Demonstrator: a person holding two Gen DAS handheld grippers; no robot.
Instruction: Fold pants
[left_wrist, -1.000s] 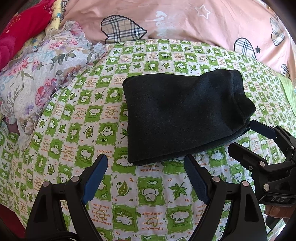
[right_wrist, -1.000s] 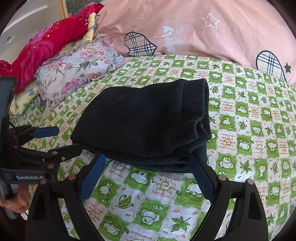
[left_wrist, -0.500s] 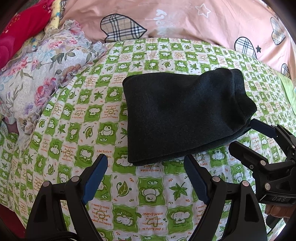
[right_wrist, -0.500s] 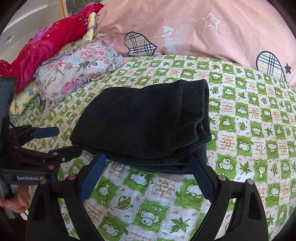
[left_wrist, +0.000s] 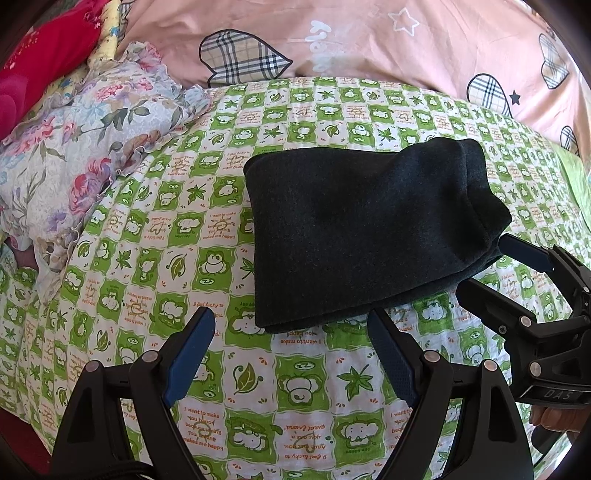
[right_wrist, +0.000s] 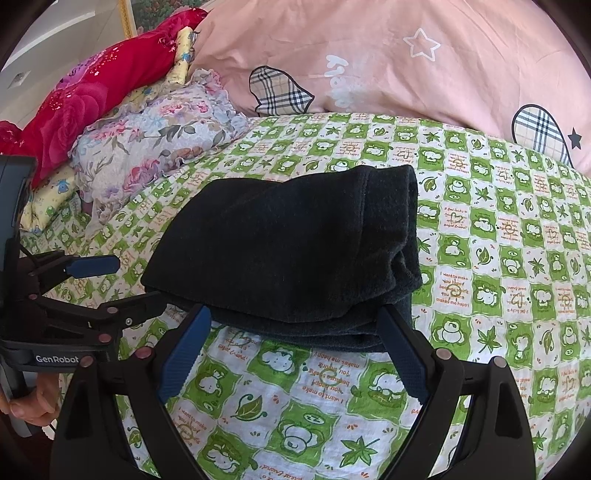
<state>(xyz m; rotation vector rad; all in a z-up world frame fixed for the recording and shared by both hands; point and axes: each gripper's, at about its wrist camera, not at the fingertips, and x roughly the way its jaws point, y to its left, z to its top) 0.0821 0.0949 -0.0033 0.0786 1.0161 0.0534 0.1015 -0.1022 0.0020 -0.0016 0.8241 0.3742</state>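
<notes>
Looking along my left hand-held gripper (left_wrist: 291, 354), I see both blue-padded fingers spread wide apart with nothing between them, held low over the green-and-white checked bedsheet (left_wrist: 155, 236). Its tips stop just short of the near edge of the pants (left_wrist: 362, 229), not touching them. My right hand-held gripper (right_wrist: 295, 345) is likewise wide open and empty; its fingertips sit right at the near edge of the folded bundle, and from this view I cannot tell whether the pads touch the cloth. In the left view the right one comes in from the right side, one blue pad (left_wrist: 524, 251) close against the bundle's right end. In the right view the left one reaches in from the left, and my thumb and fingers (right_wrist: 26, 402) are wrapped round its handle.

The pants, dark and nearly black, lie on the bed as a compact folded rectangle in several layers. Their long axis runs left to right across the left view. The left end is a flat, square fold; the right end is thicker and rounded, with stacked edges showing.

Beyond them, to the left, a floral pillow (left_wrist: 85, 147) rests on the sheet, with a red cushion (right_wrist: 92, 99) behind it. A pink quilt (right_wrist: 406, 62) with plaid hearts and stars lies across the far side.
</notes>
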